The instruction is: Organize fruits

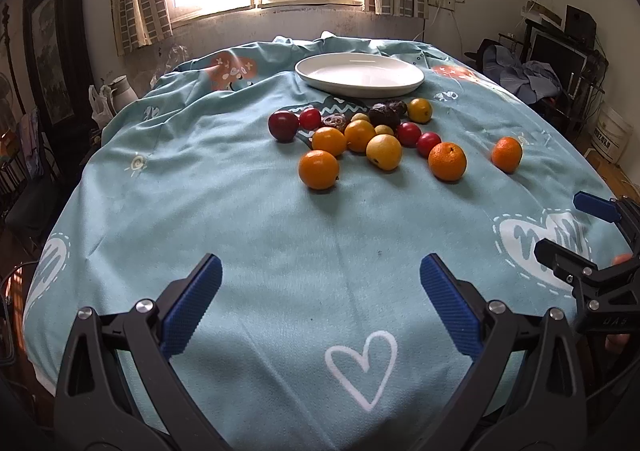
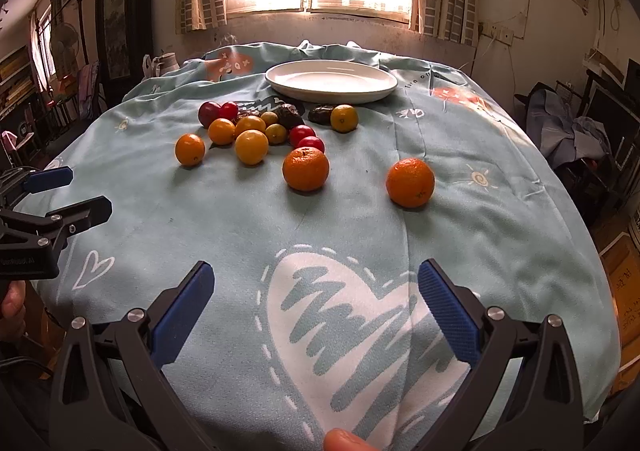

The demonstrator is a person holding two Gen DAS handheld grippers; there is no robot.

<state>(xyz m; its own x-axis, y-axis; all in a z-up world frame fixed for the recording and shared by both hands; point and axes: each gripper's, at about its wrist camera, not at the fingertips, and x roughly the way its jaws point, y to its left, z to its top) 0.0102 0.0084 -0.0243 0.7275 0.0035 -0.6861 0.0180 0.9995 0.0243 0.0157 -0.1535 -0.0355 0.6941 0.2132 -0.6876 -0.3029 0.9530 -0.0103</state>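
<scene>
Right wrist: bare tablecloth (image 2: 248,235) between spread jaws and fruits (image 2: 256,135).

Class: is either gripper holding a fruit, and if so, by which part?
Nothing is held. The left gripper and right gripper are open above the cloth.

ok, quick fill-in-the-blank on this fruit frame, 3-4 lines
1. The white plate holds ____ fruit.
2. Both the left gripper and right gripper have their jaws ____.
3. The lone orange sits apart on the ____ side of the fruit cluster.

Missing words: no; open; right
</scene>
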